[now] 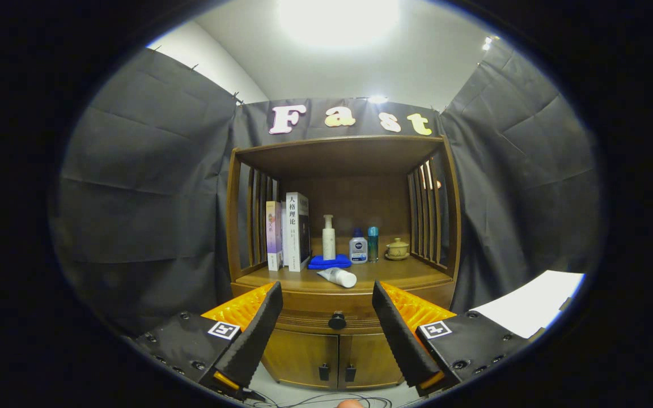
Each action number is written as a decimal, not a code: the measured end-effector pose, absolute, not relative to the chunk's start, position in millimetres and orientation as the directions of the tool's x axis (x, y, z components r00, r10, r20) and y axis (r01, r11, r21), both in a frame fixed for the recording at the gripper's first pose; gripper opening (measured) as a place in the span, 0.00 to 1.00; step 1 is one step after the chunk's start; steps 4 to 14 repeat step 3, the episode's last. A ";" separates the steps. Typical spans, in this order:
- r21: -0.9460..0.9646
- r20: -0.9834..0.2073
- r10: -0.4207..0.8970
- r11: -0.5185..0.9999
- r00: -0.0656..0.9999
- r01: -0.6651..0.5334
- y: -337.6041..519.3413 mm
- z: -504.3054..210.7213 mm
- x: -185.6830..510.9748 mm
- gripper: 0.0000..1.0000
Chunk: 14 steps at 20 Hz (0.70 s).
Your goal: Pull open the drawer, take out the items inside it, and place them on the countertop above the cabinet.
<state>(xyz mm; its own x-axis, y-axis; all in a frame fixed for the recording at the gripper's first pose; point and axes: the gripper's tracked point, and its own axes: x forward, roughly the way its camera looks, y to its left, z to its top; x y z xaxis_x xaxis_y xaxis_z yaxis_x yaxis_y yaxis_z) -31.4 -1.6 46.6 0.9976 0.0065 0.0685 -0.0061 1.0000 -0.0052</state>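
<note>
The gripper [327, 300] hung in front of the wooden cabinet [342, 340] with its fingers spread wide apart and holding nothing. Between them, farther off, sat the closed drawer [309, 309], its dark round knob [336, 321] untouched. On the countertop [394, 272] above lay a white tube [338, 277] on its side, with upright books [289, 231], a pump bottle [329, 237] on a blue cloth [329, 262], two smaller bottles [364, 246] and a lidded cup [398, 248] behind.

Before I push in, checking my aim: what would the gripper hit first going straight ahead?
Probably the drawer knob: it sits centred between the open gripper fingers, still some way ahead, on the closed drawer. Depth is hard to judge.
</note>
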 end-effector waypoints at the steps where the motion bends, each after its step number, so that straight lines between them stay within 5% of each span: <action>1: 0.000 0.074 0.001 1.000 0.997 -0.001 -4.0 48.6 -32.9 0.99; 14: 0.012 0.072 0.001 1.000 0.997 -0.002 -7.2 50.9 -35.8 0.99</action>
